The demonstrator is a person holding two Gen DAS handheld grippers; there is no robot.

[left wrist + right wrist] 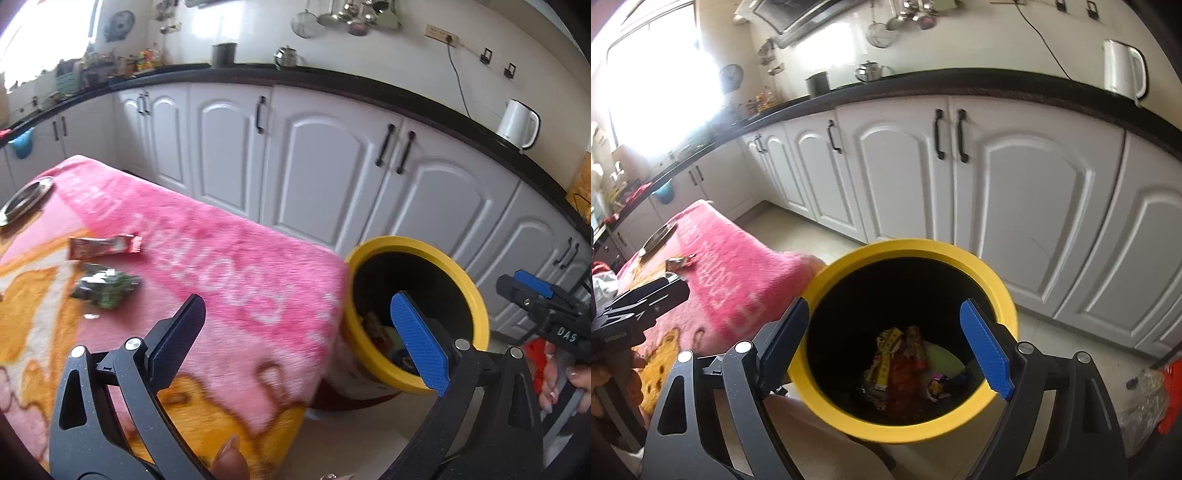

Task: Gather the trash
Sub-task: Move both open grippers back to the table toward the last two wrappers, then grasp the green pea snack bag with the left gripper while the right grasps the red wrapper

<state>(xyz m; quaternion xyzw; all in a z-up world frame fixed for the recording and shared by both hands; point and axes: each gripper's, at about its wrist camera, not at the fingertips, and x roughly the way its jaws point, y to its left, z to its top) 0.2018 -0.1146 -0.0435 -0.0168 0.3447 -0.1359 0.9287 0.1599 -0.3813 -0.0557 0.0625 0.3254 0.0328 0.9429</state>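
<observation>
A yellow-rimmed bin (476, 295) (1004, 291) stands on the floor beside a table under a pink blanket (229, 258). Several wrappers (901, 362) lie at its bottom. On the blanket lie a red wrapper (105, 246) and a crumpled dark green wrapper (107, 286). My left gripper (295, 332) hangs open over the blanket's corner, nothing between its fingers. My right gripper (886, 343) is open above the bin's mouth, empty. The right gripper (532, 291) also shows at the far right of the left wrist view, and the left gripper (670, 284) at the left of the right wrist view.
A steel plate (26, 199) sits at the blanket's far end. White cabinets (1015, 192) under a black counter (332, 79) run behind the bin, with a white kettle (517, 123) on top. A red and clear bag (1156, 398) lies on the floor at right.
</observation>
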